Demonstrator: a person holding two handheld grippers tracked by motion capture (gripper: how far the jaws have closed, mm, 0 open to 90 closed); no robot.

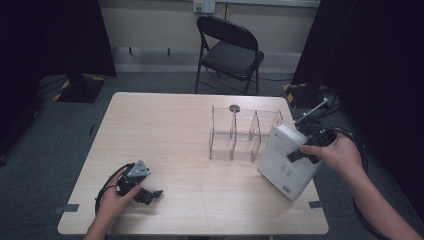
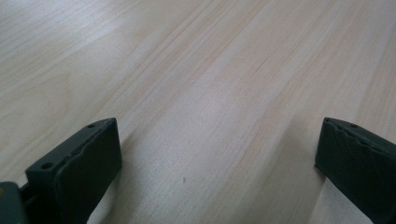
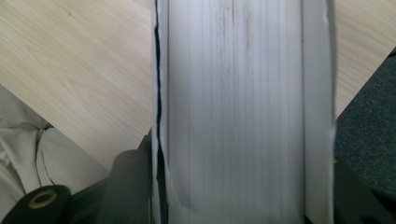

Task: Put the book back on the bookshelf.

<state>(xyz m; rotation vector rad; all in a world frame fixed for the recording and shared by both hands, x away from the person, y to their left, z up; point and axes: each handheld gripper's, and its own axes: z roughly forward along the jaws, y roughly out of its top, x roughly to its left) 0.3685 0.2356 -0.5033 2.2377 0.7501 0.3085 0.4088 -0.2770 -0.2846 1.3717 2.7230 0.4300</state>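
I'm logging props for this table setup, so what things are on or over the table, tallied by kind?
White book: 1
Clear acrylic divider rack: 1
Handheld grippers: 2, the left gripper and the right gripper
Total: 4

Book (image 3: 243,112): white, seen edge-on, its block of page edges running from the top of the frame to the bottom, with faint dark streaks near the top. A thin cover stands on each side of the page block; on the left side a narrow dark gap parts cover from pages.

Right gripper (image 3: 238,205): black jaws pressed against both covers at the book's lower end, one jaw at the lower left, the other at the lower right edge.

Table (image 3: 79,74): pale wood grain, behind the book on both sides.

Cloth (image 3: 28,149): cream, creased, left of the book, beyond the table edge.

Floor (image 3: 369,135): dark grey carpet, right of the book.
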